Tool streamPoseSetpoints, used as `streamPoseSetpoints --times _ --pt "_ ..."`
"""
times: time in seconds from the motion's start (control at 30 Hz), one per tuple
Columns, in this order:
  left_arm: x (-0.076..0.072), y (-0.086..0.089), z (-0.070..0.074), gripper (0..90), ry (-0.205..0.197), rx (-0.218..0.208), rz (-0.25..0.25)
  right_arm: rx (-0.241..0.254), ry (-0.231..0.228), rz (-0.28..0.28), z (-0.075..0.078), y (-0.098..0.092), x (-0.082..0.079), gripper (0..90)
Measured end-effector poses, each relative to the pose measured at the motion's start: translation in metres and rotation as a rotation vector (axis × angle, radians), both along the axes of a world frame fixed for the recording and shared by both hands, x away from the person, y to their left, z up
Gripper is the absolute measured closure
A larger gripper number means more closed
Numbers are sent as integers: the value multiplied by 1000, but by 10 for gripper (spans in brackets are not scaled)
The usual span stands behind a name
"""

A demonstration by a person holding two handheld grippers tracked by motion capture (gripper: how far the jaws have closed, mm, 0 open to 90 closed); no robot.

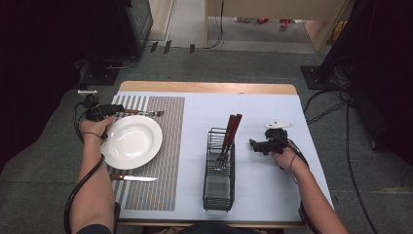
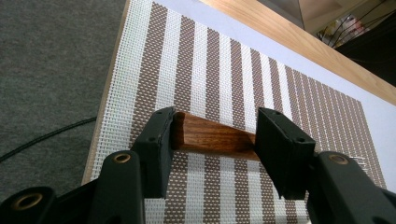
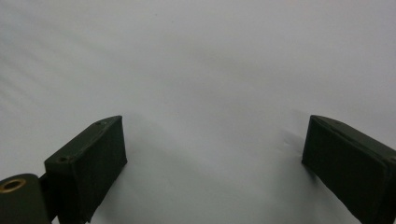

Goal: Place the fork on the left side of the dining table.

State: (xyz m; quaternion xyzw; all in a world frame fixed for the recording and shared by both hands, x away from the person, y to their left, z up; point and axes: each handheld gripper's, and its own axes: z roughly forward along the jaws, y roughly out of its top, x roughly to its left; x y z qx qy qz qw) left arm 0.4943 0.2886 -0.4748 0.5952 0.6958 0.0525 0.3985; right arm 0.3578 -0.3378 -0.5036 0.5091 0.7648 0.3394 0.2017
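Note:
A fork with a wooden handle lies on the striped placemat, just beyond a white plate. My left gripper is at the handle's end. In the left gripper view its jaws stand partly apart, open, with the handle lying crosswise on the mat just past them. A knife with a wooden handle lies on the near side of the plate. My right gripper hovers to the right of a black wire caddy, its jaws wide open over the bare table cover.
The caddy holds wooden-handled cutlery leaning toward the far side. The table's left edge runs close beside the placemat, with carpet below it. Cables lie on the floor at the right.

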Motion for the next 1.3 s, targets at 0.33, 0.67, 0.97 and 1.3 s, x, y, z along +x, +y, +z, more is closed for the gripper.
streamPoseSetpoints --times 0.33,0.67,0.97,1.3 --pt "3 0 -1 412 29 -5 14 0 0 0 0 0 0 58" --pt "3 1 1 376 -2 20 26 0 0 0 0 0 0 58" --pt "-1 1 19 380 -58 25 23 0 1 0 0 0 0 57" --pt "-5 -29 53 371 -91 -1 -59 0 2 1 0 0 0 57"
